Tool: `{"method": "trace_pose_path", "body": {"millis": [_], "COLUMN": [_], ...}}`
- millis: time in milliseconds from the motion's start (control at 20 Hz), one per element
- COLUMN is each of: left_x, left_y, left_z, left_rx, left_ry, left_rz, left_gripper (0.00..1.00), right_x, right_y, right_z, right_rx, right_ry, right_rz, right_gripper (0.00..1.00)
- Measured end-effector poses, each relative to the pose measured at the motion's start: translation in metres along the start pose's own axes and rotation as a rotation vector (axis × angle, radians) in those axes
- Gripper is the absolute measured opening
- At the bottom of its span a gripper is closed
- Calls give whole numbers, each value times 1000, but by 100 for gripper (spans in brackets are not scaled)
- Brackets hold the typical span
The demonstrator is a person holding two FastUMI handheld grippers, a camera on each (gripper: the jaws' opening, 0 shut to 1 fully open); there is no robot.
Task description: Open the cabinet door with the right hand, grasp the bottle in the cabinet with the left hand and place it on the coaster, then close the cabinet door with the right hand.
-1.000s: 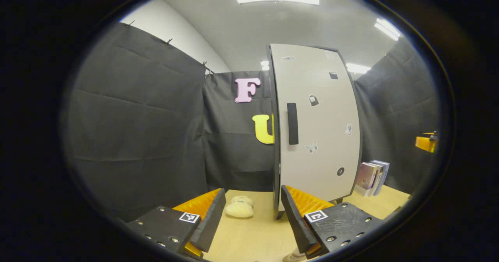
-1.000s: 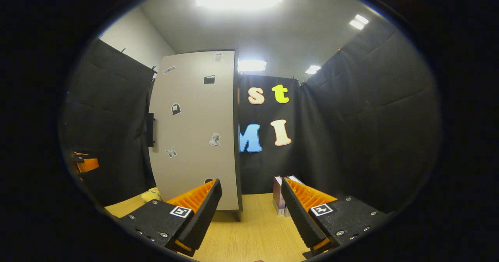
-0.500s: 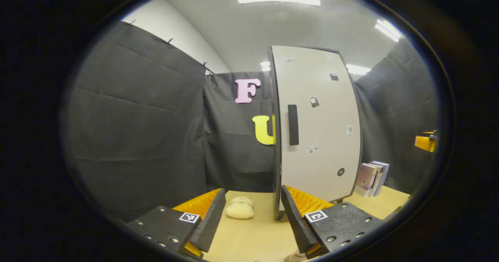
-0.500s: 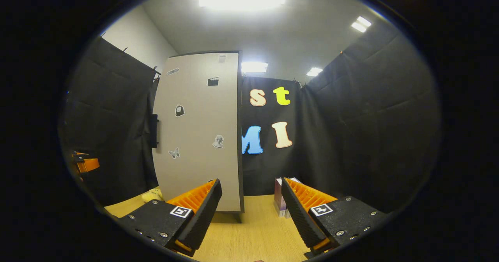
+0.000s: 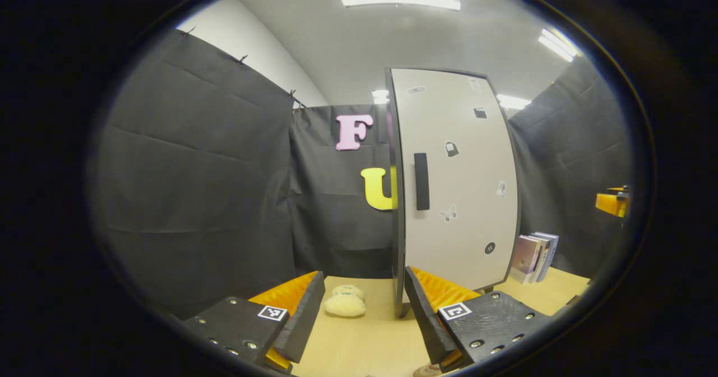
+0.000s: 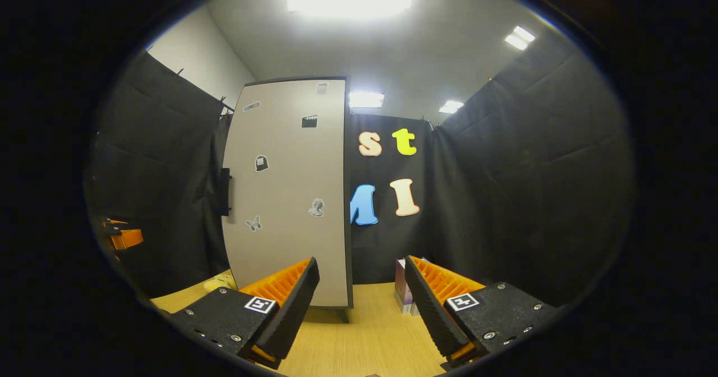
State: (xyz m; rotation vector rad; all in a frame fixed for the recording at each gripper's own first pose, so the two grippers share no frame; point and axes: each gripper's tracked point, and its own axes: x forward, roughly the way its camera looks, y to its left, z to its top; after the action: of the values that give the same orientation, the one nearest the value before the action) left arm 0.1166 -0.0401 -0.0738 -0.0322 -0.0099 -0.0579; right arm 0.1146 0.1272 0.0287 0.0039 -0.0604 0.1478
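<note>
I have both tools held back from the cabinet (image 5: 454, 186), which stands upright on the wooden table (image 5: 359, 343) with its door (image 6: 286, 197) closed flat; nothing of the task is done yet, so I judge this the approach before the opening pull; the right gripper (image 6: 362, 304) has its fingers spread wide with nothing between them, aimed to the right of the door and well apart from it, probably because it must swing across to the dark handle (image 5: 421, 181) that sits near the door's left edge in the left gripper view; the left gripper (image 5: 364, 315) is likewise spread and empty, waiting low over the table near a pale plush toy (image 5: 345, 301), free to reach in once the door is open; the bottle should be inside the cabinet, hidden behind the door, and I cannot make out the coaster; a few books (image 5: 535, 256) lean beside the cabinet; against a second ago, the cabinet sits slightly lower in both views and a little further right in the right gripper view, so both cameras have shifted a touch, while the finger spread looks unchanged.
</note>
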Motion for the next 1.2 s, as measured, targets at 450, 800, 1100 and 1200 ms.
{"method": "trace_pose_path", "body": {"millis": [450, 800, 1100, 1200], "left_x": [-1, 3, -5, -6], "left_y": [0, 1, 5, 6], "left_z": [-2, -6, 5, 6], "left_rx": [-7, -9, -6, -7], "left_ry": [-23, -8, -35, -38], "left_rz": [-10, -24, -34, -46], "left_gripper": [82, 82, 82, 82], "right_x": [-3, -3, -3, -5], "right_y": [15, 15, 20, 25], "right_z": [1, 20, 28, 32], "right_rx": [-4, 2, -8, -7], "right_ry": [-15, -73, -70, -88], "right_rz": [2, -22, -22, -22], "right_gripper": [94, 94, 94, 94]}}
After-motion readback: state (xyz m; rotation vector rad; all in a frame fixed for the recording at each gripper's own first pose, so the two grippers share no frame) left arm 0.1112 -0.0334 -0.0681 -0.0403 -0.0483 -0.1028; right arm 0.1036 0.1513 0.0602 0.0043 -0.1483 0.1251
